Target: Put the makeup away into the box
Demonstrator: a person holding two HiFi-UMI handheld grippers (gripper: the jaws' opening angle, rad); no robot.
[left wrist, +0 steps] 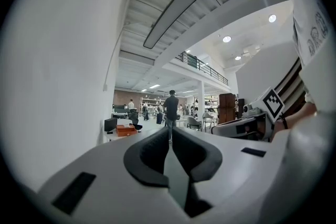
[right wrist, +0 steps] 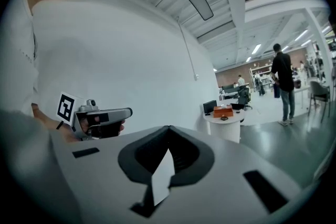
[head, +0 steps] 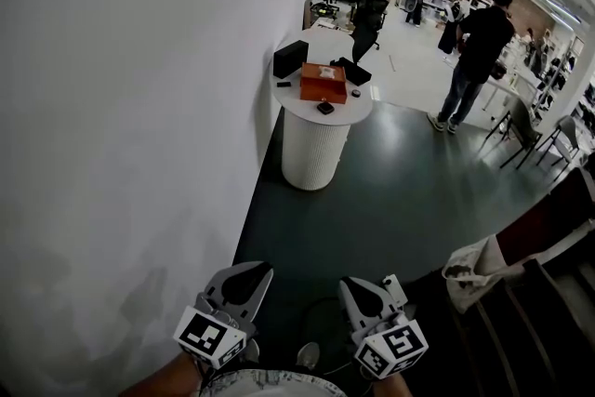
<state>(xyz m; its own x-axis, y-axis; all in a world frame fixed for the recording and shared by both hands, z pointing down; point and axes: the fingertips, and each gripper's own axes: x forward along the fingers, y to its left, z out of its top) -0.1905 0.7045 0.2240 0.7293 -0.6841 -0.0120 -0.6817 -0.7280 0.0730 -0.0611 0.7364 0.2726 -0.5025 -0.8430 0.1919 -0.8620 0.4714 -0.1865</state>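
A plain white wall (head: 130, 107) fills the left side. Low beside it, close to the person's body, the left gripper (head: 247, 272) points level and forward. Its own view shows the two dark pads pressed together with nothing between them.

Just to its right the right gripper (head: 359, 289) tips slightly downward. Its jaws are also closed on nothing. My reading is that both are carried shut and tucked in near the waist because there is nothing within reach to work on.

Further on, well apart from both grippers across the dark floor (head: 390, 200), a round white table (head: 312, 153) stands against the wall. On it sits the orange box (head: 323, 82), with a black case (head: 290, 59) at its left. A few small dark pieces (head: 325, 108) lie in front of the box and to its right. These are probably the makeup, though they are too small to identify. Nothing looks put away yet, so the first need is to walk up to the table.

To the right, a person in dark clothes (head: 476, 51) stands with their back turned. Chairs (head: 521, 130) line the right edge.
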